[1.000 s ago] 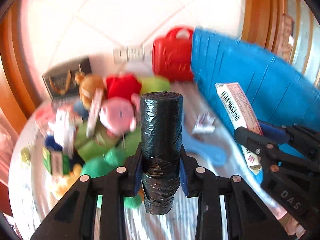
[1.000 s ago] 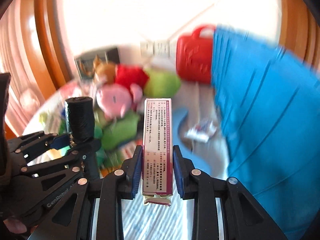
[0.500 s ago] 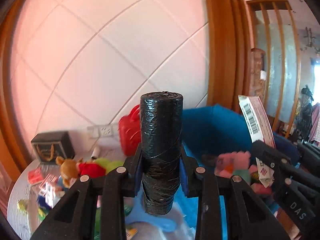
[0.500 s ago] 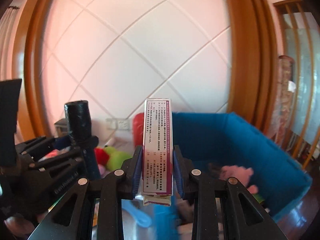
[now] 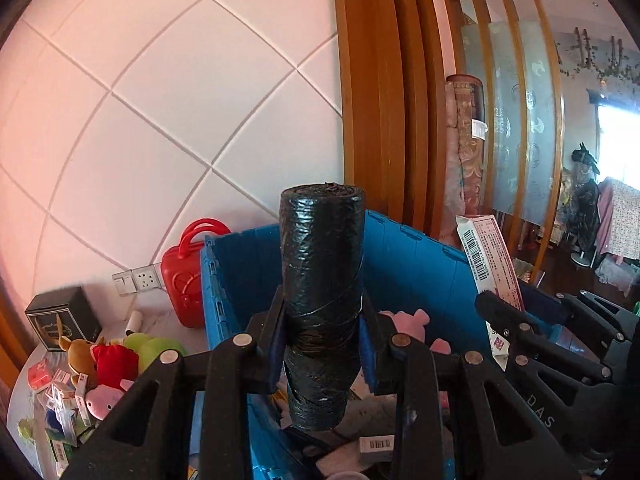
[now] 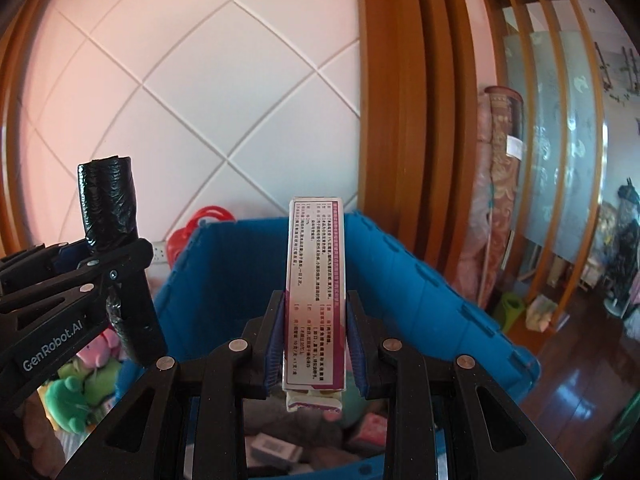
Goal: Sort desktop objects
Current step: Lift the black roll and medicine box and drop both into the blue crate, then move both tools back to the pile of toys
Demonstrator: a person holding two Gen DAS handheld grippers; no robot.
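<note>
My left gripper (image 5: 323,354) has its fingers closed on a black roll of bin bags (image 5: 322,280), which stands upright at the centre of the left wrist view, its top well above the fingertips and its lower end hanging below them. My right gripper (image 6: 315,346) is clamped on a tall, narrow printed box (image 6: 316,292), upright between the blue pads at the centre of the right wrist view. Both are held over the open blue crate (image 5: 416,256). Inside it lie a pink plush toy (image 5: 404,318) and small boxes (image 6: 272,446). At the lower left of the left wrist view, more plush toys (image 5: 108,356) and packets sit on the surface (image 5: 20,408), with a red case (image 5: 186,276) behind them.
</note>
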